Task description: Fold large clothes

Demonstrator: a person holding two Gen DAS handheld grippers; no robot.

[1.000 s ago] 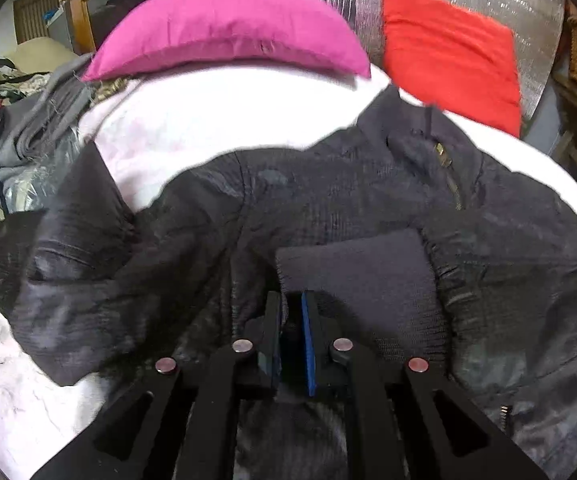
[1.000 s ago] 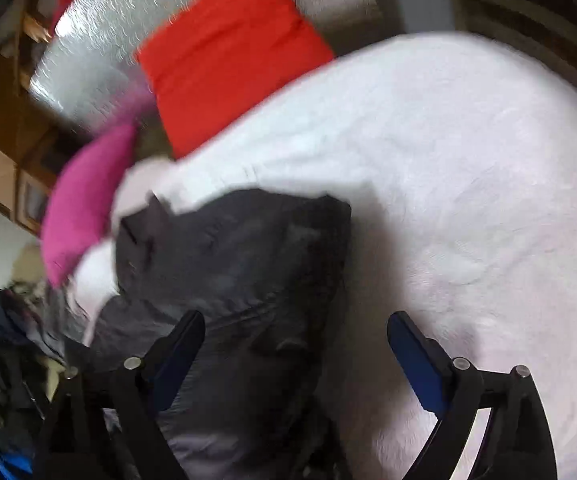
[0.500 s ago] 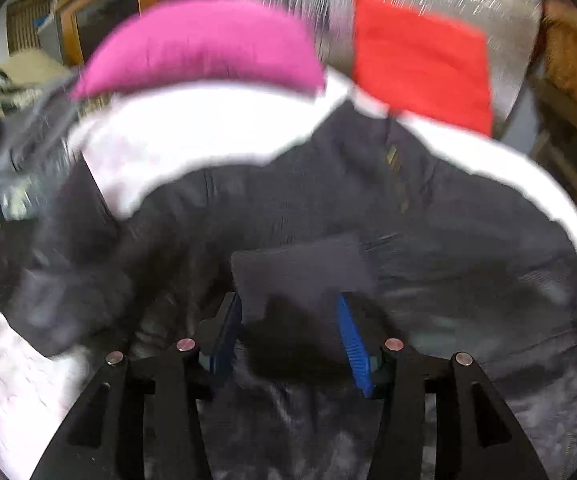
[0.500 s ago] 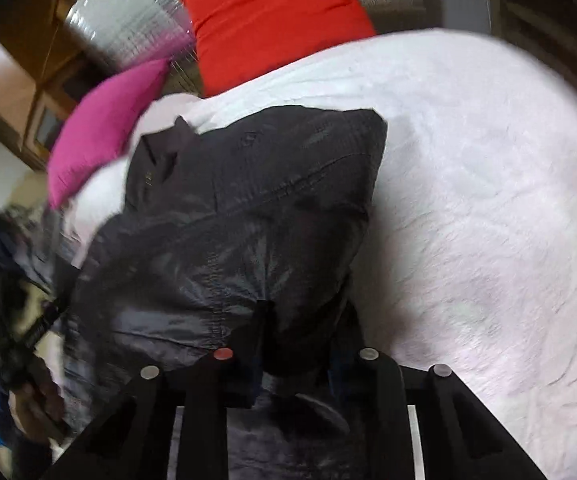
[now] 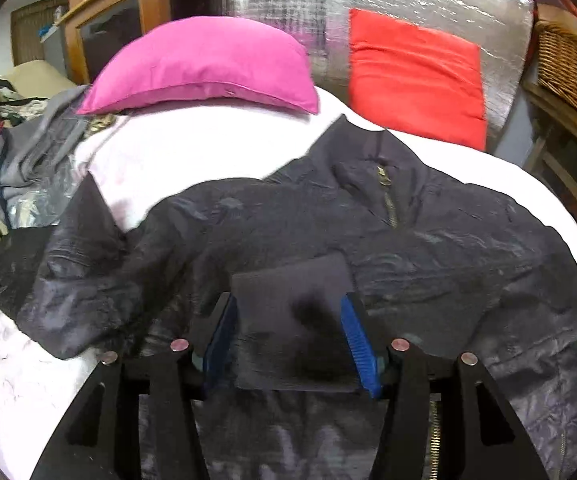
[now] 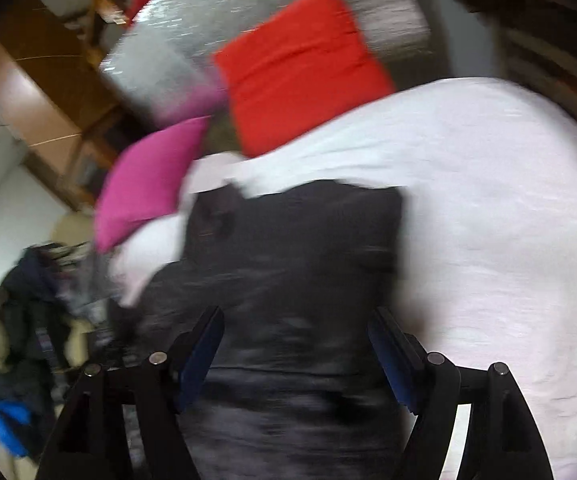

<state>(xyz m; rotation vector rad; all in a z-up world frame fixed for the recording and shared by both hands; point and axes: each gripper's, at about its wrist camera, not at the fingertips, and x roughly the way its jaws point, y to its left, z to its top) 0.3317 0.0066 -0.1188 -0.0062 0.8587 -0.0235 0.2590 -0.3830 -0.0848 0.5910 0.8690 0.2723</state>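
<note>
A dark quilted jacket (image 5: pixel 428 256) lies spread on a white bed (image 5: pixel 192 152), collar toward the pillows, zipper up. Its knit cuff (image 5: pixel 292 280) lies flat on the jacket body. My left gripper (image 5: pixel 292 340) is open, fingers on either side of the cuff, not gripping. In the right wrist view the jacket (image 6: pixel 288 264) looks blurred, its right side folded to a straight edge. My right gripper (image 6: pixel 296 356) is open above the jacket's lower part, holding nothing.
A pink pillow (image 5: pixel 204 72) and a red cushion (image 5: pixel 412 76) lean at the bed's head against a silver panel. A heap of other clothes (image 5: pixel 28 148) lies at the left edge. A wicker basket (image 5: pixel 568 64) stands right.
My left gripper opened and let go of the cuff, which now lies on the jacket. My right gripper closed on the jacket edge half a second ago and is open again.
</note>
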